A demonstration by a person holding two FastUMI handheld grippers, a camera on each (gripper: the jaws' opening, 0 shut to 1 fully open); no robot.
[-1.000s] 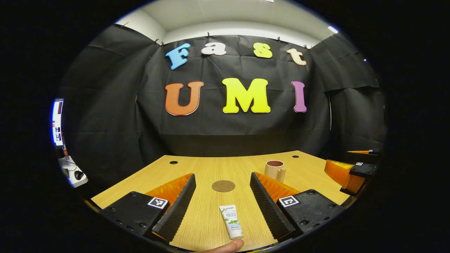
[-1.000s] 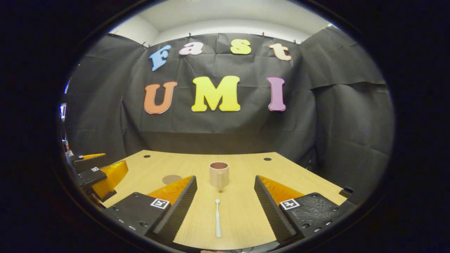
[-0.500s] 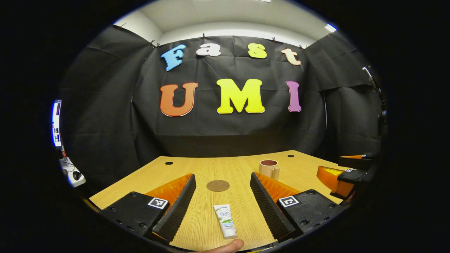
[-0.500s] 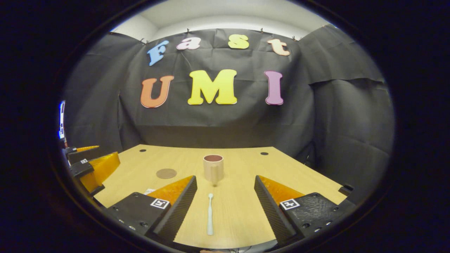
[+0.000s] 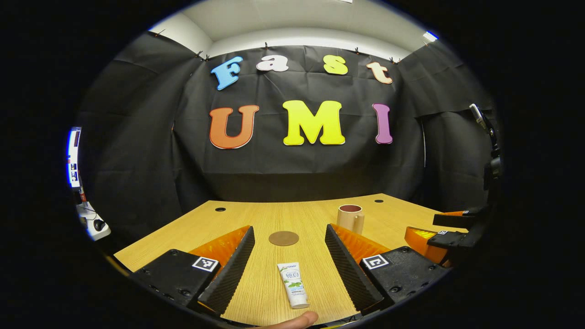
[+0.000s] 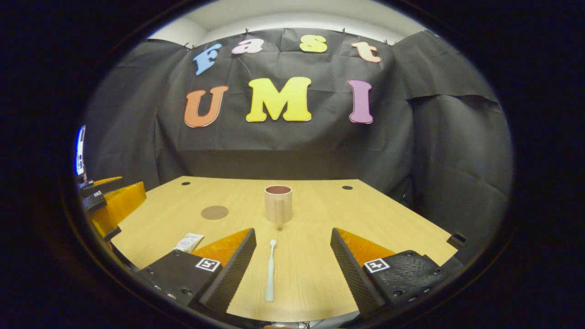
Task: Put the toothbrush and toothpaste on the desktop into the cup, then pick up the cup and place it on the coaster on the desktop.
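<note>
A white toothpaste tube (image 5: 292, 285) lies flat on the wooden desktop (image 5: 256, 219) between the fingers of my open left gripper (image 5: 289, 249). Beyond it sits the round brown coaster (image 5: 283, 238). The beige cup (image 5: 350, 218) stands upright to the right. In the right gripper view a white toothbrush (image 6: 270, 269) lies lengthwise between the fingers of my open right gripper (image 6: 292, 249), head toward the cup (image 6: 278, 204). The coaster (image 6: 214, 212) and the toothpaste (image 6: 189, 241) lie to the left there. Both grippers hover above the desk, holding nothing.
The other gripper (image 5: 434, 233) shows at the right edge of the left gripper view, and the left one (image 6: 109, 205) at the left edge of the right gripper view. A fingertip (image 5: 292, 321) shows at the bottom. Cable holes (image 6: 347, 187) dot the desk's far edge.
The right gripper has risen and tilted down, so the cup and toothbrush sit higher in its view and the toothpaste has come into sight. The left gripper shifted slightly.
</note>
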